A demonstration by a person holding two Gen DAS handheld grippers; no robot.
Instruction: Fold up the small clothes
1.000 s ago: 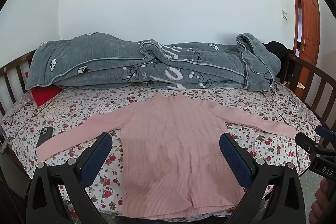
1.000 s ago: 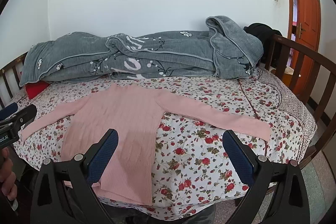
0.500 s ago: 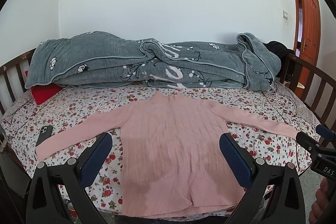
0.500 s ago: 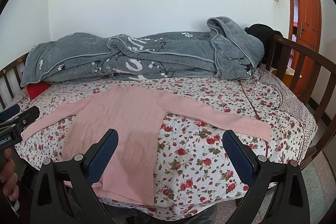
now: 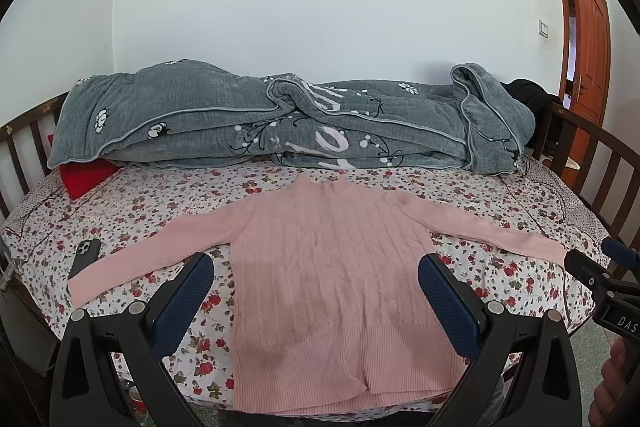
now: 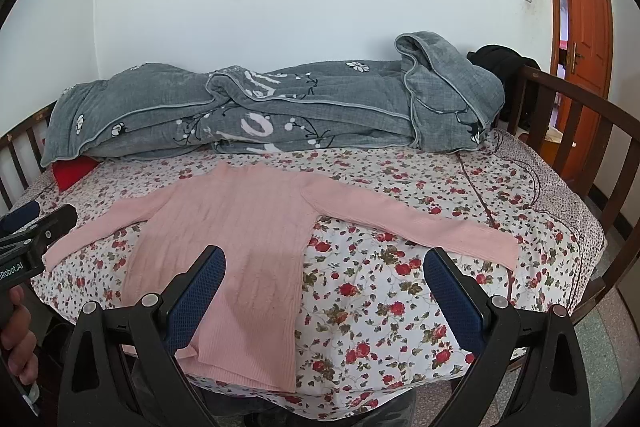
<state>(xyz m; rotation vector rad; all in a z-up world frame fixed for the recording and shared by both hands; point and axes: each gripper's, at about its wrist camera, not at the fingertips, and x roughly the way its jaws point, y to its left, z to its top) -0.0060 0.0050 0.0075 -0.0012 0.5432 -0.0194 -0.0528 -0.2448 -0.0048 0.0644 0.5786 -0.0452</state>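
A pink sweater [image 5: 336, 267] lies flat, front side up or down cannot be told, on a bed [image 5: 140, 203] covered with a floral sheet. Collar points toward the far wall; hem reaches the near edge of the bed. Both sleeves are stretched outward and slightly toward the near edge. The left sleeve cuff lies just beside a dark phone [image 5: 86, 255] resting on the sheet. The right sleeve cuff ends near the right edge of the bed.

Left hand-held gripper [image 5: 316, 287]: fingers spread wide, holding nothing, poised above the lower body of the sweater, not touching it. Right hand-held gripper [image 6: 324, 283]: fingers spread wide, empty, poised over the sweater's right side and the bare sheet beneath the right sleeve. Each gripper is visible at the edge of the other's view, with part of a hand on its handle.

A grey quilt [image 5: 280, 123] is bundled along the far side of the bed, apart from the sweater. A red item [image 5: 86, 177] protrudes from under its left end. A wooden rail [image 6: 576, 107] bounds the bed. An orange door [image 6: 588, 7] stands at right.
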